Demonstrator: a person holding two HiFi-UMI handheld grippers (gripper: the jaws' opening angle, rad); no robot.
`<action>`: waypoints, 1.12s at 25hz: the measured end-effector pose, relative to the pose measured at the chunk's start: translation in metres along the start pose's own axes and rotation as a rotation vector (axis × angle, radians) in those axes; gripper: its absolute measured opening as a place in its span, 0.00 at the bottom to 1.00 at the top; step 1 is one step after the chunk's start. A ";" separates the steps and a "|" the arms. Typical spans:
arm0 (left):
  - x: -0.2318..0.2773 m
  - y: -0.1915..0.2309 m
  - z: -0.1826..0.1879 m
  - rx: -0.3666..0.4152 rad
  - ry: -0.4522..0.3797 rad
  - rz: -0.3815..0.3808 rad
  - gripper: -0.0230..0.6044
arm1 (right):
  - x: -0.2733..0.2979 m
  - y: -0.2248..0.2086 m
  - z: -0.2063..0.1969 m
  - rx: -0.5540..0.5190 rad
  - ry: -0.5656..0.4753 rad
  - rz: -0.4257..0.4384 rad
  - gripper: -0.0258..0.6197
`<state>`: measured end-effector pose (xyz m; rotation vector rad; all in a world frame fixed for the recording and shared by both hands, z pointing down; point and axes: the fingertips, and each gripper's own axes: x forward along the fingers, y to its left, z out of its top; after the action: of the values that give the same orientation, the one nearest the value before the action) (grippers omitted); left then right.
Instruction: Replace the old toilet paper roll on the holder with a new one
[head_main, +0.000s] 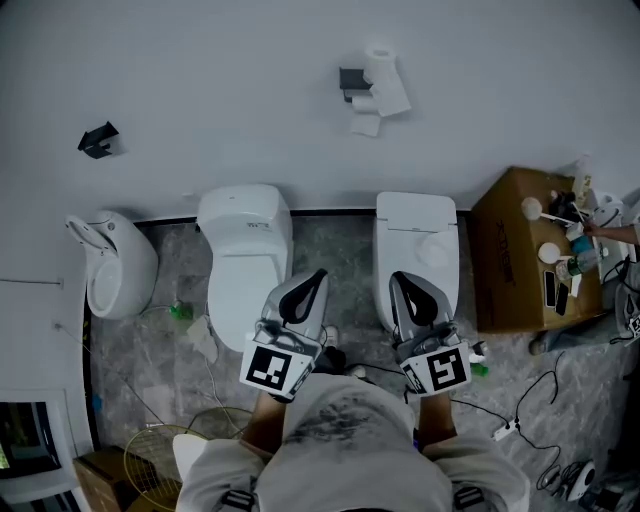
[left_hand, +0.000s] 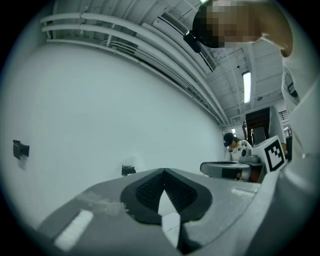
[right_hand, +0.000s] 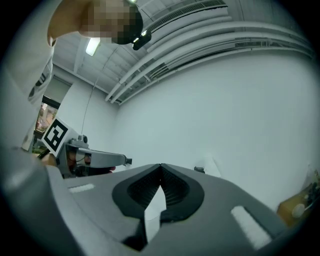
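White wall (head_main: 200, 80) running down to a grey marbled floor (head_main: 340, 250). Fixed high on that wall, a black holder (head_main: 352, 79), carrying a white toilet paper roll (head_main: 380, 64) just to the holder's right, loose sheets hanging off it. Below the holder, at the wall's foot, two white toilets: left toilet (head_main: 245, 250) and right toilet (head_main: 417, 250), a strip of floor between them. Far left of the holder, a black bracket (head_main: 98, 140) and, lower, a urinal (head_main: 115, 265). Down and right of the holder, a cardboard box (head_main: 505, 250) topped with small clutter, then a white power strip (head_main: 505, 431) on the floor. Bare wall on every side of the holder. Well below the holder, over the toilet fronts, left gripper (head_main: 316, 276) and right gripper (head_main: 399, 279), both clenched tight with nothing held, pointing toward the wall.
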<state>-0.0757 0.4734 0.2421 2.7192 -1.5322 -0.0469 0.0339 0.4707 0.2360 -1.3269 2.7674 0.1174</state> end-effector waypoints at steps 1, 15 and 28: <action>0.006 0.007 -0.001 -0.006 0.004 -0.004 0.04 | 0.008 -0.003 -0.002 0.000 0.004 -0.005 0.04; 0.075 0.104 -0.011 -0.008 0.033 -0.073 0.04 | 0.118 -0.027 -0.023 -0.009 0.051 -0.068 0.04; 0.112 0.129 -0.020 -0.073 0.057 -0.090 0.04 | 0.151 -0.053 -0.036 -0.008 0.084 -0.113 0.04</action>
<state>-0.1268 0.3111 0.2648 2.7068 -1.3651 -0.0259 -0.0203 0.3175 0.2553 -1.5197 2.7534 0.0676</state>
